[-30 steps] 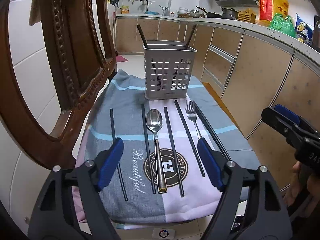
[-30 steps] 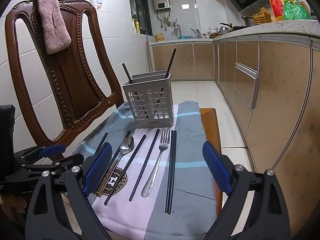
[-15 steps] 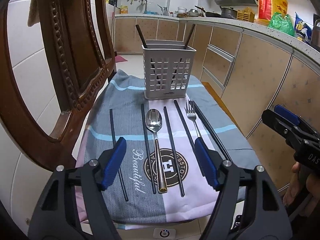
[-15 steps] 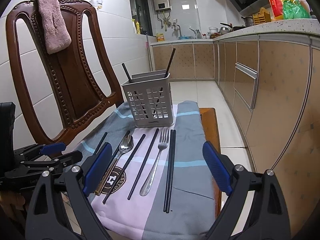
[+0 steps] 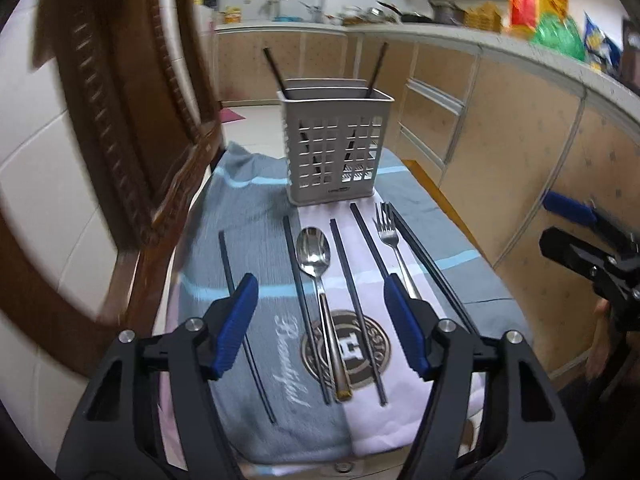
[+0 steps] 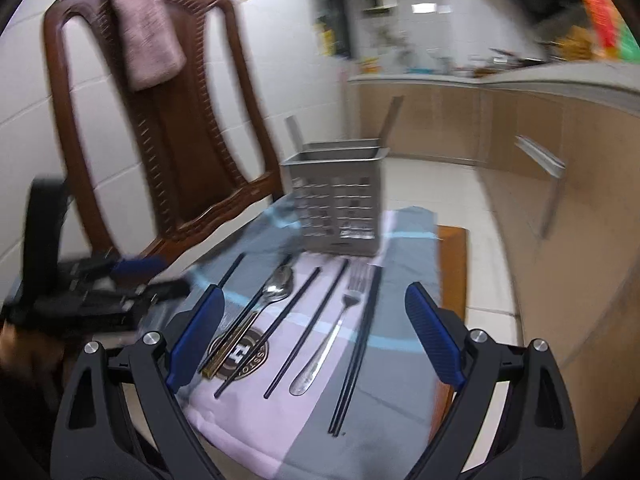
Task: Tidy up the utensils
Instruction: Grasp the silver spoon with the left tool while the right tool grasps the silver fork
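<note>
A grey slotted utensil basket [image 5: 336,148] [image 6: 336,208] stands at the far end of a grey and pink cloth [image 5: 256,240], with two dark chopsticks upright in it. In front of it lie a spoon [image 5: 316,256] [image 6: 276,284], a fork [image 5: 390,236] [image 6: 348,300] and several dark chopsticks [image 5: 356,280], two of them paired [image 6: 356,352] at the right. My left gripper [image 5: 320,282] [image 6: 160,278] hovers over the cloth's near end, its jaws closing and gripping nothing. My right gripper [image 6: 314,292] [image 5: 560,228] stands wide open and empty at the cloth's right front.
A carved brown wooden chair back [image 6: 172,148] rises at the left with a pink towel [image 6: 148,28] draped over it. Beige kitchen cabinets [image 5: 520,128] run along the right under a crowded counter. A wooden edge [image 6: 452,264] shows beside the cloth.
The left gripper's jaws have narrowed and it has edged forward over the cloth. The right wrist view has rolled and blurred. The utensils lie where they were.
</note>
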Demonstrator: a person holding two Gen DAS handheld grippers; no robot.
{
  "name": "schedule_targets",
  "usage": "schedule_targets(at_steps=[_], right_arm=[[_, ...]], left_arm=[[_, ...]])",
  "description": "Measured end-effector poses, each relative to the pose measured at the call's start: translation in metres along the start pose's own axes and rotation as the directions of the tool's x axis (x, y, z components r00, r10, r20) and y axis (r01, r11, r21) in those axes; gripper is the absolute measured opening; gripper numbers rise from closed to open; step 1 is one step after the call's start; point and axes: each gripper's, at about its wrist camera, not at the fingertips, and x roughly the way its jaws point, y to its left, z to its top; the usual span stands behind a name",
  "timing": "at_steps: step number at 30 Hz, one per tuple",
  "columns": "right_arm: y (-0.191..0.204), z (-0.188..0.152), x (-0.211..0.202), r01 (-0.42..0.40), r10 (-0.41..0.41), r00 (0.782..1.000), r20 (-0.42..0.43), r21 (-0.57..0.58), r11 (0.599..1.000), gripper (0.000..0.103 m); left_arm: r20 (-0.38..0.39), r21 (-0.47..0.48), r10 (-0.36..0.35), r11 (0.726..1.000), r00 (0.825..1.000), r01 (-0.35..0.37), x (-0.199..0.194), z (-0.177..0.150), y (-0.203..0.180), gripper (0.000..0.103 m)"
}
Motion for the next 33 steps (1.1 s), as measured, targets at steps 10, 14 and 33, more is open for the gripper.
schedule_targets(at_steps=[10,14,33], right_arm=[[-0.064,0.021,0.098,-0.253,0.259,0.951,-0.169,0.053,0.966,0.076],[-0.084,0.015,0.139,-0.285,0.295,0.925,-0.238,0.076,0.956,0.068],[-0.121,0.021,0.205,-0.388,0.419,0.856,-0.304,0.158,0.908,0.06]], left_arm=[[-0.147,0.198,-0.083,0.974,0.986,0.112,0.09,0.032,0.012,0.035],[-0.198,0.143,-0.083,0.983,0.977,0.113,0.128,0.032,0.027,0.022],[-0.285,0.131,-0.141,0.974,0.948,0.184,0.185,0.044,0.034,0.017]])
